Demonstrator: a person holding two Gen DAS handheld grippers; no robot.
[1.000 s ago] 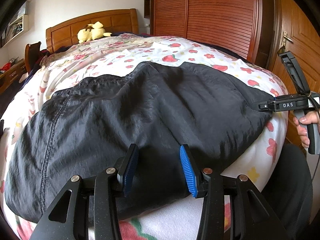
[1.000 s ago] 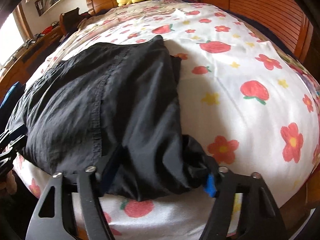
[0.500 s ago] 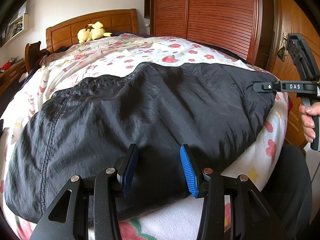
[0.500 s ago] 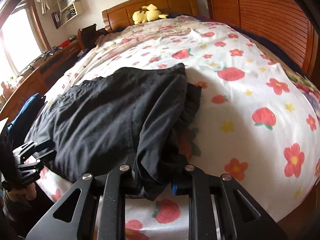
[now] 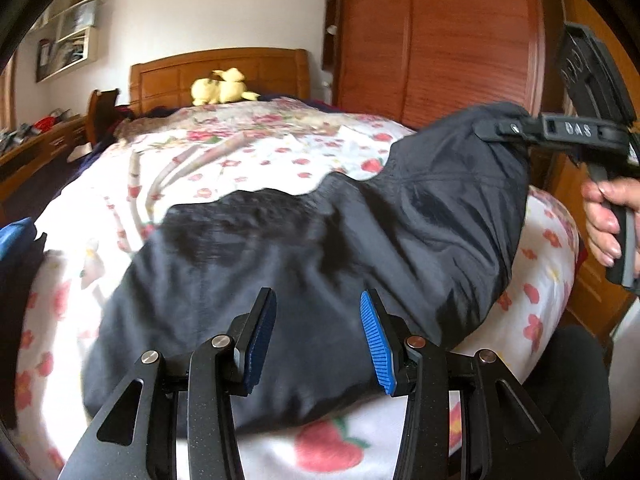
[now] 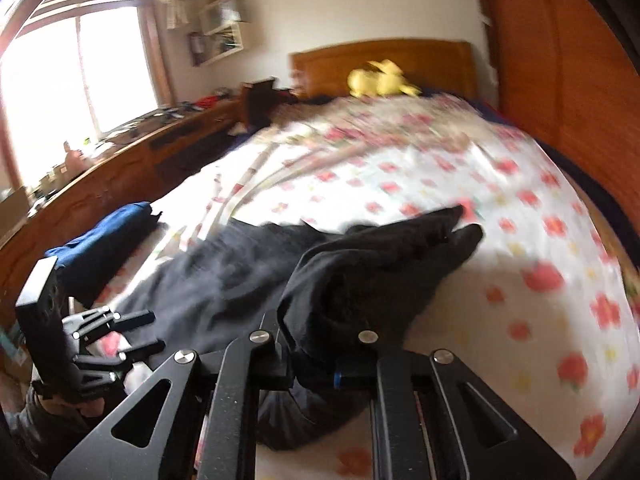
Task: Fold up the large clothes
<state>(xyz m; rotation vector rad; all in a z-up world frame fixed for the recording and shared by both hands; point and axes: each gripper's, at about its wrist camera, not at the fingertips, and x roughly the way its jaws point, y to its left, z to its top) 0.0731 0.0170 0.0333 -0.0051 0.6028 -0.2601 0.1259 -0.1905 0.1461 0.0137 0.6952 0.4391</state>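
Note:
A large black garment (image 5: 304, 264) lies across the near end of a bed with a flowered cover (image 5: 240, 152). My left gripper (image 5: 316, 320) is open, its blue pads just above the garment's near edge, holding nothing. My right gripper (image 6: 316, 352) is shut on the garment's right end (image 6: 372, 276) and holds it lifted above the bed; it shows in the left wrist view (image 5: 496, 130) at the far right, with the cloth hanging from it. The left gripper shows at the lower left of the right wrist view (image 6: 136, 332).
A yellow plush toy (image 5: 220, 88) sits by the wooden headboard (image 5: 224, 68). A wooden wardrobe (image 5: 440, 40) stands to the right of the bed. A blue cloth (image 6: 104, 232) lies on the bed's left side. A long wooden dresser (image 6: 120, 168) runs below the window.
My right gripper has closed on the garment's right end and lifted it up off the bed. My left gripper has stayed open and tilted up a little.

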